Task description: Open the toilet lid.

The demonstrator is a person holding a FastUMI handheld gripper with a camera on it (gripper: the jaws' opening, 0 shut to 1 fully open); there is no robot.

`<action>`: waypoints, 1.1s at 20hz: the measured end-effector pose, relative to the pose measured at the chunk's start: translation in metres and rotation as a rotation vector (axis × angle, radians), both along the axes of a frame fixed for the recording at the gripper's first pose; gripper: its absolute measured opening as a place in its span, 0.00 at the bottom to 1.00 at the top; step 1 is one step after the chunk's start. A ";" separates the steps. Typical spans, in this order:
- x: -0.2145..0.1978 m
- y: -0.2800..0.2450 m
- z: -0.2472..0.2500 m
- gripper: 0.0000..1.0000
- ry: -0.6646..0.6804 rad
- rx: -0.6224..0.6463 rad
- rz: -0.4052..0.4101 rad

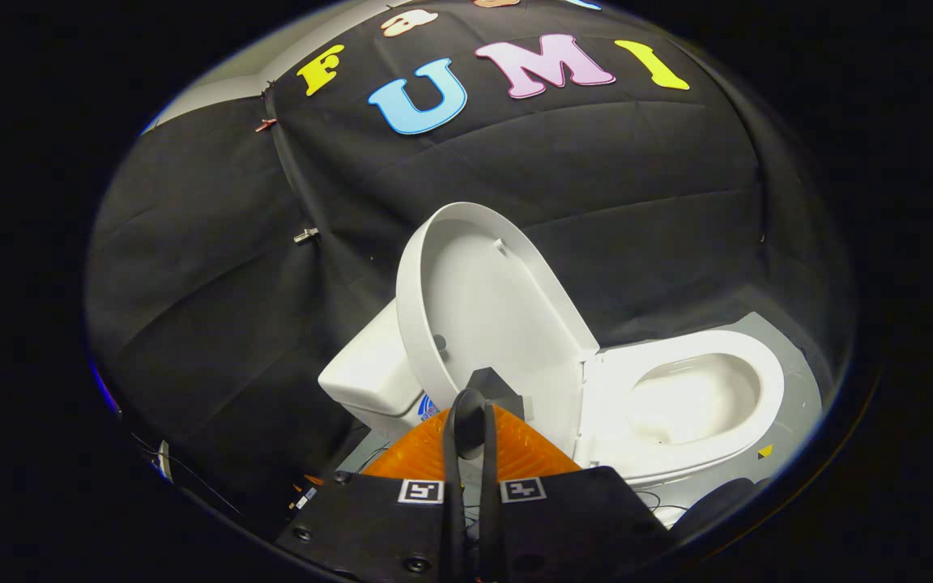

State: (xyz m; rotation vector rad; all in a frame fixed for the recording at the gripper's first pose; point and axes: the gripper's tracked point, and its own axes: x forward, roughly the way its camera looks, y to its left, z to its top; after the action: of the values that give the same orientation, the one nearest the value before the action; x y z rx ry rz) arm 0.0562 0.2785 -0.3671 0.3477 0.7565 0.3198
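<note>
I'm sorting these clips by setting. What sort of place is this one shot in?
Likely a mock bathroom in a recording booth: a white toilet with its lid raised stands before a black cloth wall. The gripper, fingers together and holding nothing, points at it.

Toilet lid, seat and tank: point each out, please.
toilet lid [483,316], gripper view, raised lid's inner face.
seat [766,380], gripper view, far rim.
tank [369,372], gripper view, top.
gripper [469,421], gripper view, fingers together.

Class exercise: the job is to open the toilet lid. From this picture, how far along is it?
Done, it seems: the toilet lid stands raised against the tank, leaving the seat and bowl exposed. In hand: nothing; the gripper is shut, fingers together and empty, just short of the lid. Left: probably only drawing the gripper away.
</note>
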 end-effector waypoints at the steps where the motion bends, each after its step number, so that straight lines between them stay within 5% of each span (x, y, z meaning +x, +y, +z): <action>1: 0.000 0.001 -0.001 0.11 0.001 -0.001 0.003; 9: 0.000 0.010 0.003 0.11 -0.001 0.009 0.027; 11: 0.000 0.007 0.004 0.24 -0.002 0.003 0.019; 13: -0.002 0.012 0.007 0.24 -0.008 0.027 0.036; 18: -0.004 0.006 0.031 0.94 -0.030 0.042 0.025; 22: 0.004 -0.008 0.075 0.98 -0.131 0.005 0.028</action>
State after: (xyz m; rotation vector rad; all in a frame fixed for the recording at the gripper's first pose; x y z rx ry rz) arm 0.0599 0.2703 -0.2918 0.3181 0.6320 0.3673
